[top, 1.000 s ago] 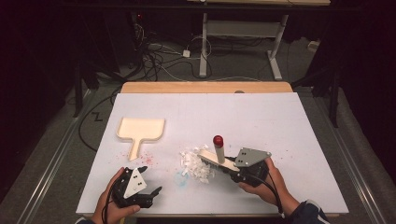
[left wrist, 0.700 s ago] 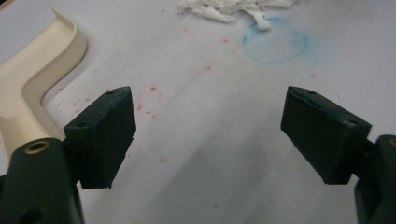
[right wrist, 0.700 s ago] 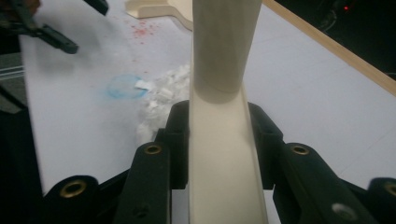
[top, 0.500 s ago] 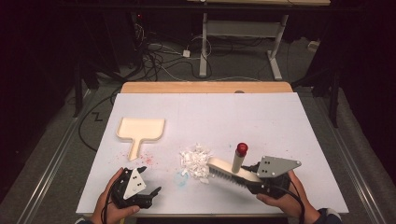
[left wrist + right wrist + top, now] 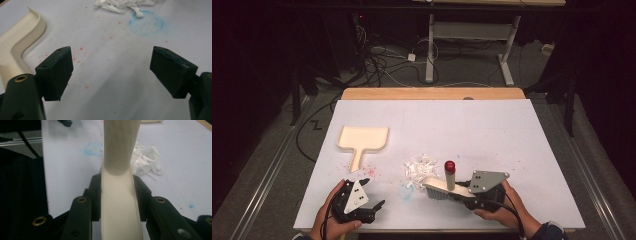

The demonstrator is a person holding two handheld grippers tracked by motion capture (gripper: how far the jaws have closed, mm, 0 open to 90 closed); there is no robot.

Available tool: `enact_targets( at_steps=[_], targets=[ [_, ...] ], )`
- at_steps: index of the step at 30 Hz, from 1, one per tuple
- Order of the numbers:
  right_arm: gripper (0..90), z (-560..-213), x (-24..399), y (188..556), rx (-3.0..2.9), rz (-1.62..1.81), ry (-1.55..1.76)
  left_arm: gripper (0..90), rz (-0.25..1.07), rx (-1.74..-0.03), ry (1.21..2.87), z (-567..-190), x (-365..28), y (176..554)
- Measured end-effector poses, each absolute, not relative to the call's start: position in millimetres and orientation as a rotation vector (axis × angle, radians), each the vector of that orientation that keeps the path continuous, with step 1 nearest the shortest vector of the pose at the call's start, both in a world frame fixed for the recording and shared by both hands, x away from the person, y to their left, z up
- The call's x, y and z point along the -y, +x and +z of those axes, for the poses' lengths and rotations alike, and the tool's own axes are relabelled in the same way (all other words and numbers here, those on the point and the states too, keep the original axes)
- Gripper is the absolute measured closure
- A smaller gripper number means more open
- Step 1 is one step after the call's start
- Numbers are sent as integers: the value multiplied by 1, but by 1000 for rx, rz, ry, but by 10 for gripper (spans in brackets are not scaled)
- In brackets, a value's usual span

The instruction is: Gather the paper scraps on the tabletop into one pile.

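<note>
My right gripper [image 5: 465, 195] is shut on the cream back of a hand brush [image 5: 446, 187] whose upright handle ends in a red tip. The brush's bristles rest on the white table cover, just right of and nearer than a pile of white paper shreds [image 5: 419, 168]. In the right gripper view the jaws clamp both sides of the brush [image 5: 117, 202], with the shreds [image 5: 147, 160] ahead to the right. A cream dustpan [image 5: 361, 140] lies at the left. My left gripper [image 5: 373, 194] rests open near the front edge, nothing between its jaws [image 5: 111, 50].
A faint blue ring [image 5: 146, 23] and red specks mark the white cover [image 5: 492, 130] by the shreds [image 5: 120, 5]. The dustpan's handle [image 5: 15, 47] lies close to the left gripper. A wooden table edge [image 5: 432, 93] runs along the back, with cables and desk legs beyond.
The right gripper swung the brush away to the right, then brought it back left to the edge of the shreds. The left gripper stayed put.
</note>
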State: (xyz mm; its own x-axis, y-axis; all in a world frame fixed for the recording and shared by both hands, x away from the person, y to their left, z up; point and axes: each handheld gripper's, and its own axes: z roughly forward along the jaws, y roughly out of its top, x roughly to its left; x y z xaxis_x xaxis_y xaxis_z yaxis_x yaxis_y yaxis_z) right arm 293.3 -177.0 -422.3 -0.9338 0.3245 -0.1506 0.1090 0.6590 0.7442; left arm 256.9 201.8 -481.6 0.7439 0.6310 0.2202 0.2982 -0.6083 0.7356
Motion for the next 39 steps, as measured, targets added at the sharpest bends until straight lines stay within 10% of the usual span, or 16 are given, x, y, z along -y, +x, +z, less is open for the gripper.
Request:
enact_targets(
  at_steps=[20, 39],
  targets=[
    [680, -390, 190, 310, -2412, 1276, 504, 177, 615, -699, 2239, -482, -201, 257],
    [680, -443, 122, 361, -2327, 1091, 544, 177, 600, -701, 2242, -483, -202, 257]
  ],
)
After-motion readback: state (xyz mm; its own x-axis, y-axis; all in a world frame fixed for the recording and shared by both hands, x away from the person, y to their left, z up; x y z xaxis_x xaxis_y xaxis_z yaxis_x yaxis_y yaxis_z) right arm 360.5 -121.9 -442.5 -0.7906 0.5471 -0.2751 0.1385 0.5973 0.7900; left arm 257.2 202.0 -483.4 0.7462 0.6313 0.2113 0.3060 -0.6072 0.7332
